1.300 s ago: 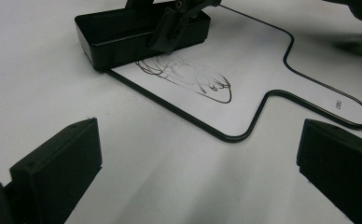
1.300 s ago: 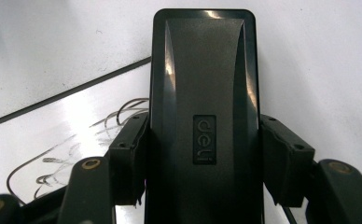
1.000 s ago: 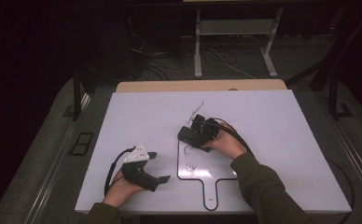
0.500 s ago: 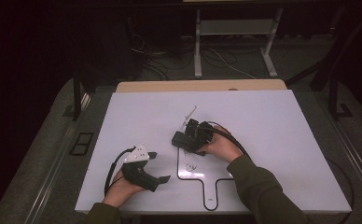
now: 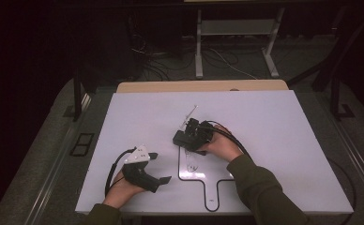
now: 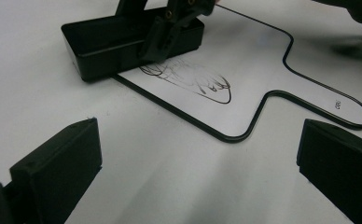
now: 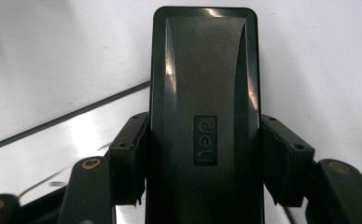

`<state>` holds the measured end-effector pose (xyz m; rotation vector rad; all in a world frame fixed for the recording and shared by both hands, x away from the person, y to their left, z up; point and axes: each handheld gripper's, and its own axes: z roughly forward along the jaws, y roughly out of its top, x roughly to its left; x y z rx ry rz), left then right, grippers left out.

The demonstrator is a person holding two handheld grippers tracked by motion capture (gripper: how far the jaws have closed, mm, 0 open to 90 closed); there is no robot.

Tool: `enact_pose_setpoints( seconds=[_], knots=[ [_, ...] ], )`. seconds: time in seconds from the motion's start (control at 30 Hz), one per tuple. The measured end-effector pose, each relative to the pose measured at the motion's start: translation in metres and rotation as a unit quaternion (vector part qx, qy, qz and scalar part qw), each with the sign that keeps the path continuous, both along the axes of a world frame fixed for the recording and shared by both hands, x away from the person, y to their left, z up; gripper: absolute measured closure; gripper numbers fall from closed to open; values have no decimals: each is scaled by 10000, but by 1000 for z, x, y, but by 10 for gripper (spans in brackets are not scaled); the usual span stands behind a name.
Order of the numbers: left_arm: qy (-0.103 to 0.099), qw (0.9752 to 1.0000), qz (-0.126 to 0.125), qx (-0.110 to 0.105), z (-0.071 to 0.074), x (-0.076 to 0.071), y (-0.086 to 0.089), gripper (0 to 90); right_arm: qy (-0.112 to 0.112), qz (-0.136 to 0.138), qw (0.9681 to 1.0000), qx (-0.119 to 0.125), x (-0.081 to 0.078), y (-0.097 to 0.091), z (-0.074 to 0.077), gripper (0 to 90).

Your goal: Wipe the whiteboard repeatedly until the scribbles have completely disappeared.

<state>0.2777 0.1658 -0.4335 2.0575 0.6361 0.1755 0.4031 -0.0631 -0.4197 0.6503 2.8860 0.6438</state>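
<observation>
Eraser (image 7: 204, 116), black and oblong with a "deli" mark on its back, sits lengthwise between the jaws of your right gripper (image 7: 204, 163); one jaw presses each long side, so the jaws are closed on it across its width. Its far end sticks out well past the jaw tips, toward the bare worktop (image 7: 319, 56). Seen from the left gripper view, the eraser (image 6: 118, 42) rests flat with its near end at the black rim of the whiteboard (image 6: 244, 70), just behind an oval scribble (image 6: 193, 81) drawn on that board. In the high view, your right gripper (image 5: 189, 138) lies low over the board's upper left corner, with your right hand (image 5: 224, 145) behind it and the eraser (image 5: 182, 139) under its front.

Your left gripper (image 5: 159, 168) rests on the worktop (image 5: 288, 122), to the left of the whiteboard (image 5: 203, 176) and well apart from the eraser. Its jaws stand wide, with nothing between them but worktop. Your left hand (image 5: 121, 187) holds it from the near edge.

The board is paddle-shaped, with a short handle pointing toward you. A thin silver rod (image 5: 189, 115) lies on the worktop just beyond your right gripper.
</observation>
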Motion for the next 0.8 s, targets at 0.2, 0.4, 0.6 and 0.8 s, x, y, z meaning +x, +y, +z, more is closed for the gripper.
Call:
enact_pose_setpoints(
  seconds=[0.2, 0.4, 0.6, 0.8],
  knots=[
    [3, 10000, -5, -1, 0, 0, 0, 0, -28, 222, 9997, -49, -12, 5, 0, 383],
    [1, 10000, 2, 1, 0, 0, 0, 0, -53, 457, 9989, -132, -24, 10, 1, 384],
    [-8, 10000, -6, 3, 0, -1, 0, 0, -18, 190, 9998, -30, -11, 4, 0, 384],
    [-21, 10000, -1, 6, 0, 0, 1, 0, -8, -150, 9999, 24, 7, -7, -1, 384]
  ],
)
